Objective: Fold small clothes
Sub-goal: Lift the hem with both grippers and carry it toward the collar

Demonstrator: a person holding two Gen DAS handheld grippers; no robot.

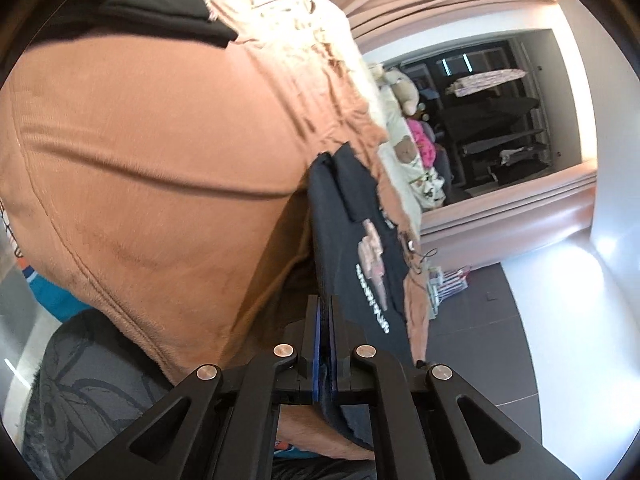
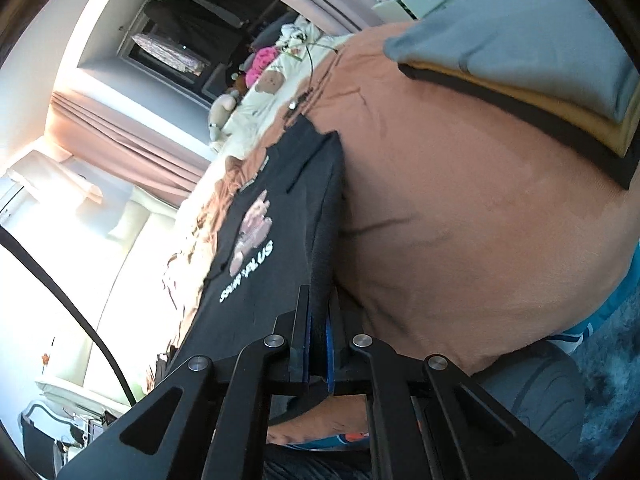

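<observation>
Both the left gripper [image 1: 325,320] and right gripper [image 2: 318,320] are clamped on the near edge of the black T-shirt [image 2: 280,216], at frame centre over the brown bedspread [image 2: 460,220]. A folded stack [image 2: 520,60] sits upper right, so this shirt's fold looks only just begun.

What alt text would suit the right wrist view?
The right hand-held gripper is shut on the edge of a black T-shirt with a bear print, lifting it off a brown blanket. Folded clothes sit stacked behind.
</observation>
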